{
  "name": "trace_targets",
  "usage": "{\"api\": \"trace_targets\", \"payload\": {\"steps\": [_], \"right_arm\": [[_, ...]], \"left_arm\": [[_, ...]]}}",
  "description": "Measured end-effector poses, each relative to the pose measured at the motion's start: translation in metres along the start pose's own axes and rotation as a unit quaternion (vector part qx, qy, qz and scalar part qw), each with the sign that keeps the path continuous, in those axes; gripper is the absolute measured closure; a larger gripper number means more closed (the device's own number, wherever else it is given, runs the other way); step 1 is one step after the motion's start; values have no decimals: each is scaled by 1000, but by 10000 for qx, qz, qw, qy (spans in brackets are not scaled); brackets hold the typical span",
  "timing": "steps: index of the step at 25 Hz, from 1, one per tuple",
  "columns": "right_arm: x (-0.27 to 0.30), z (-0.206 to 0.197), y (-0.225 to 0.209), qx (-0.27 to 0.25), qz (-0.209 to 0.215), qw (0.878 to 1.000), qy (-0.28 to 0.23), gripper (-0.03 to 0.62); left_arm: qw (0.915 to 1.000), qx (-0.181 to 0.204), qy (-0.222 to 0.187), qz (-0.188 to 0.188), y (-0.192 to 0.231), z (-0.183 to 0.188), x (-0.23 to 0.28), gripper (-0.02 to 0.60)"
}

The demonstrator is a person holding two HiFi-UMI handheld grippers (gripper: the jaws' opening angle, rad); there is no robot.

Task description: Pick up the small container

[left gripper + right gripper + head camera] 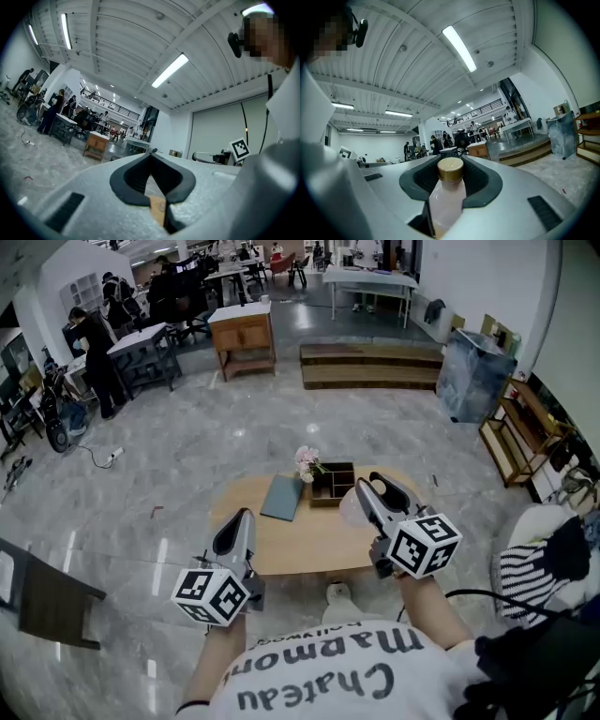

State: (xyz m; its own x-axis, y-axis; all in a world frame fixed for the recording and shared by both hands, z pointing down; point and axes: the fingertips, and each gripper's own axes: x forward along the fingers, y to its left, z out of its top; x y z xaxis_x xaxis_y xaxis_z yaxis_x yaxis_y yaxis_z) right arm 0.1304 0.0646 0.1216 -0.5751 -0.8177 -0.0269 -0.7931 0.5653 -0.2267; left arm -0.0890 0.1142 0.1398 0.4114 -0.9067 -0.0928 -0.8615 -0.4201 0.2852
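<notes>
The small container [446, 199] is a pale pink bottle with a gold cap [450, 169]. It stands upright between the jaws of my right gripper [451, 164], which is shut on it. In the head view the right gripper [372, 487] holds the bottle [351, 507] lifted above the right part of the low wooden table [309, 542]. My left gripper [238, 519] hovers over the table's front left edge. Its jaws meet at the tips with nothing between them, as the left gripper [151, 153] view shows. Both gripper views tilt up toward the ceiling.
On the table's far side lie a grey-blue folder [282, 498], a dark compartment box [334, 481] and a small bunch of flowers [307, 462]. A striped cushion [527, 579] sits at the right and a dark chair [47, 596] at the left. People and desks stand far behind.
</notes>
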Motion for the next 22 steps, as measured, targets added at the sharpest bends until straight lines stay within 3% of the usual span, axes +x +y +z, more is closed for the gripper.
{"api": "trace_targets", "payload": {"steps": [13, 22], "right_arm": [[-41, -20, 13, -66, -246, 9996, 146, 462], [-44, -14, 16, -104, -240, 9996, 80, 462]], "left_arm": [[9992, -215, 247, -232, -20, -28, -26, 568], [9995, -201, 174, -194, -19, -22, -31, 568]]}}
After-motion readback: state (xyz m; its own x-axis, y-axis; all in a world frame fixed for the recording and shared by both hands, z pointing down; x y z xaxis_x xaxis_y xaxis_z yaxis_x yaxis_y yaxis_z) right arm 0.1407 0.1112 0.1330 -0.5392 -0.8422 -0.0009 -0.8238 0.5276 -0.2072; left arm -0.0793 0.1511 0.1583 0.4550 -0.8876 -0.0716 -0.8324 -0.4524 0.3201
